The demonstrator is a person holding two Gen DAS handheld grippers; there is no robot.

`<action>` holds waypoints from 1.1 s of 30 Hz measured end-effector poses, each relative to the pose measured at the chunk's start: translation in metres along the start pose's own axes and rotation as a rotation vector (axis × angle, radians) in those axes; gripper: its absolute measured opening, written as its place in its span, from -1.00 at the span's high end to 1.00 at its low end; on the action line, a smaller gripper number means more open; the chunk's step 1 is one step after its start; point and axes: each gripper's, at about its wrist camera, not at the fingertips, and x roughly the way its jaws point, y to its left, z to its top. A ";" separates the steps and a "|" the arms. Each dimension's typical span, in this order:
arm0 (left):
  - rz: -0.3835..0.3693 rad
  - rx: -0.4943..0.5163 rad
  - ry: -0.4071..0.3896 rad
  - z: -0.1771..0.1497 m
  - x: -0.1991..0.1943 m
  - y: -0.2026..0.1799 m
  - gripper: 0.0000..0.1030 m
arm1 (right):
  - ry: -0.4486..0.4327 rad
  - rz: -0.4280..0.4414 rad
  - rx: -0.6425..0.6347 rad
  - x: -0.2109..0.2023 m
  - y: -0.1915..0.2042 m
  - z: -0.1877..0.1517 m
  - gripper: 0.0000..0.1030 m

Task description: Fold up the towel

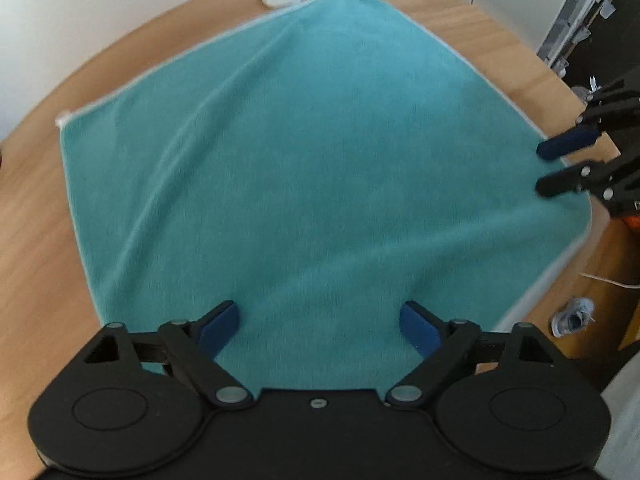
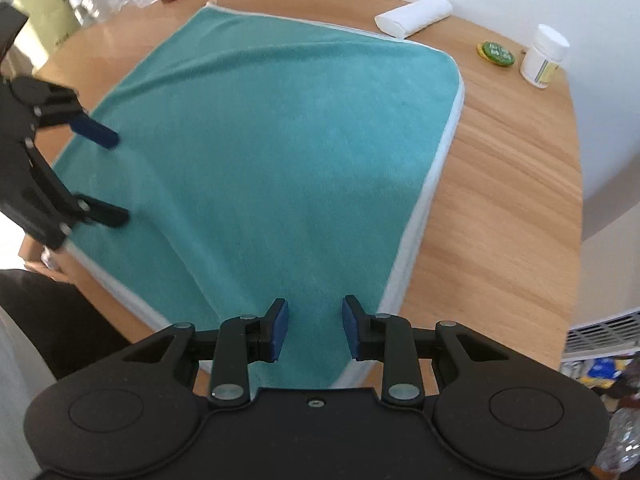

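Teal terry cloth is filling both views: the teal towel with its pale hem (image 1: 320, 168) is lying spread out and nearly flat on the round light-wood table (image 1: 36, 208), with a few soft ridges running across it and no fold showing anywhere, so it is lying unfolded as of now. The left gripper (image 1: 319, 322) is hanging over one edge of the cloth with its blue-padded fingers (image 1: 222, 326) spread wide and nothing between them, a stance that suits coming down on a hem rather than carrying anything. The right gripper (image 2: 314, 330) is hovering over the neighbouring corner nearest its camera, fingers parted more narrowly and likewise gripping nothing; whether either tool is actually touching the pile I cannot tell, since the frames are smeared with motion. By my reading, both tools are lining up along the near side because two hold points would let the edge lift evenly. A white rolled cloth (image 2: 414, 16), a white pill bottle (image 2: 545, 56) and a green round lid (image 2: 495, 53) are sitting beyond the far hem, well apart from the towel's middle, leaving room for a fold toward that side.
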 end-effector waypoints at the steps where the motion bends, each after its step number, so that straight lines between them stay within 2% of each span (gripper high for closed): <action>1: -0.003 0.005 0.009 -0.003 -0.001 0.000 -0.77 | -0.001 -0.012 -0.008 0.000 0.002 -0.003 0.33; 5: -0.017 0.029 0.039 -0.020 -0.007 0.005 -0.77 | 0.020 -0.036 0.024 -0.002 0.002 -0.003 0.33; 7: -0.052 -0.007 0.048 -0.021 -0.011 0.012 -0.77 | 0.008 -0.023 0.042 -0.002 0.008 0.001 0.33; 9: -0.100 -0.088 0.020 -0.017 -0.019 0.023 -0.77 | -0.004 -0.009 0.059 -0.001 0.014 0.005 0.33; 12: -0.075 -0.127 -0.049 -0.009 -0.024 0.028 -0.77 | -0.023 0.011 0.086 -0.001 0.023 0.012 0.33; 14: -0.068 -0.121 -0.051 -0.006 -0.019 0.025 -0.77 | -0.021 0.002 0.088 0.001 0.030 0.010 0.33; 16: -0.044 -0.079 -0.015 -0.009 -0.012 0.020 -0.77 | -0.023 -0.038 0.053 0.003 0.040 0.002 0.32; 17: -0.028 -0.054 0.009 -0.011 -0.010 0.017 -0.83 | -0.020 -0.038 0.045 0.001 0.040 -0.003 0.31; 18: -0.017 -0.036 0.030 -0.014 -0.008 0.016 -0.96 | -0.011 -0.034 0.048 -0.001 0.038 -0.009 0.31; 19: -0.014 -0.031 0.048 -0.017 -0.008 0.016 -0.99 | -0.002 -0.029 0.059 -0.002 0.034 -0.013 0.31; 24: -0.014 -0.042 0.088 -0.027 -0.010 0.020 -0.99 | 0.030 -0.028 0.120 -0.009 0.017 -0.024 0.30; 27: -0.031 -0.098 0.098 -0.027 -0.014 0.027 -0.98 | 0.046 -0.013 0.196 -0.011 0.006 -0.020 0.30; 29: -0.037 -0.176 0.090 -0.028 -0.024 0.037 -0.98 | 0.029 -0.010 0.242 -0.015 0.001 -0.021 0.29; 31: -0.036 -0.219 0.078 -0.031 -0.030 0.044 -0.98 | 0.005 -0.015 0.300 -0.019 -0.008 -0.022 0.13; 33: -0.033 -0.308 0.075 -0.038 -0.037 0.055 -0.98 | 0.007 -0.006 0.379 -0.020 -0.017 -0.027 0.12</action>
